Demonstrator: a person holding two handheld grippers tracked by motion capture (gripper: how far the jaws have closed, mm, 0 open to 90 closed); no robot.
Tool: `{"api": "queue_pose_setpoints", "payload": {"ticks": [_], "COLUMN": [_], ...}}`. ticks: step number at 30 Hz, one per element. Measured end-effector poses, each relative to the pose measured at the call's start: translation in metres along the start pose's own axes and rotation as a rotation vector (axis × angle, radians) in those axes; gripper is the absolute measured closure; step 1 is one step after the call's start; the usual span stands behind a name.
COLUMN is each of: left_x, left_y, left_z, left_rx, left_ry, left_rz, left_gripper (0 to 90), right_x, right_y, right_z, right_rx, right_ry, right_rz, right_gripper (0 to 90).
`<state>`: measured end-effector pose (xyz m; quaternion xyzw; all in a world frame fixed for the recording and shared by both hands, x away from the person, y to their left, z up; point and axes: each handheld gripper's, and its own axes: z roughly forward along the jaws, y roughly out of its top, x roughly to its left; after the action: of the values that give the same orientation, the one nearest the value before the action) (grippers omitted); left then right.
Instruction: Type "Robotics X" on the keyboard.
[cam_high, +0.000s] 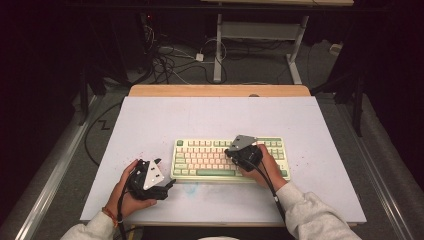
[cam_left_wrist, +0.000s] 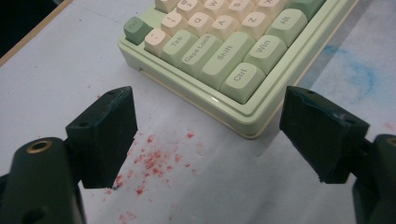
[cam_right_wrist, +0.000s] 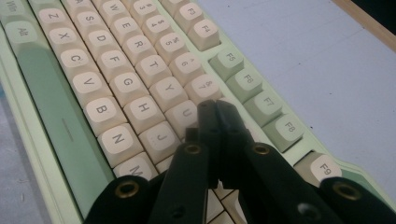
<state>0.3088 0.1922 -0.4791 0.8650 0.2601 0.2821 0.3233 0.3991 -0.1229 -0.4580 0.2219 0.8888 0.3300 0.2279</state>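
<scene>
A pale green keyboard (cam_high: 210, 161) with cream keys lies in the middle of the white mat. My right gripper (cam_high: 228, 150) hovers over the keyboard's right half. In the right gripper view its jaws are shut together with nothing between them (cam_right_wrist: 217, 109), and the tips sit just above the U key on the keyboard (cam_right_wrist: 116, 84). My left gripper (cam_high: 167, 176) rests on the mat beside the keyboard's near left corner. It stands open (cam_left_wrist: 212, 135), with the Ctrl corner of the keyboard (cam_left_wrist: 219, 56) just beyond its pads (cam_left_wrist: 109, 133).
The white mat (cam_high: 215, 117) covers a wooden table whose far edge (cam_high: 220, 90) shows. Red specks (cam_left_wrist: 152, 161) and a blue smear (cam_left_wrist: 359, 77) mark the mat near the left gripper. Cables and desk legs (cam_high: 218, 50) lie on the floor beyond.
</scene>
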Motion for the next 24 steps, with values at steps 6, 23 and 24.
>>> {"api": "queue_pose_setpoints", "payload": {"ticks": [6,23,24], "left_x": [0.000,0.000,0.000], "left_y": [0.000,0.000,0.000], "left_z": [0.000,0.002,0.002], "left_rx": [0.005,0.011,0.011], "left_ry": [-0.004,-0.014,-0.015], "left_rz": [0.003,-0.001,0.000], "left_gripper": [18.1,18.1,18.1], "right_x": [0.001,-0.004,-0.004], "right_y": [0.000,0.000,0.000], "right_z": [0.000,-0.022,-0.024], "right_rx": [0.015,-0.121,-0.130], "right_ry": [0.014,0.001,-0.004], "right_rz": [-0.005,0.034,0.032], "right_gripper": [90.0,73.1,69.9]}}
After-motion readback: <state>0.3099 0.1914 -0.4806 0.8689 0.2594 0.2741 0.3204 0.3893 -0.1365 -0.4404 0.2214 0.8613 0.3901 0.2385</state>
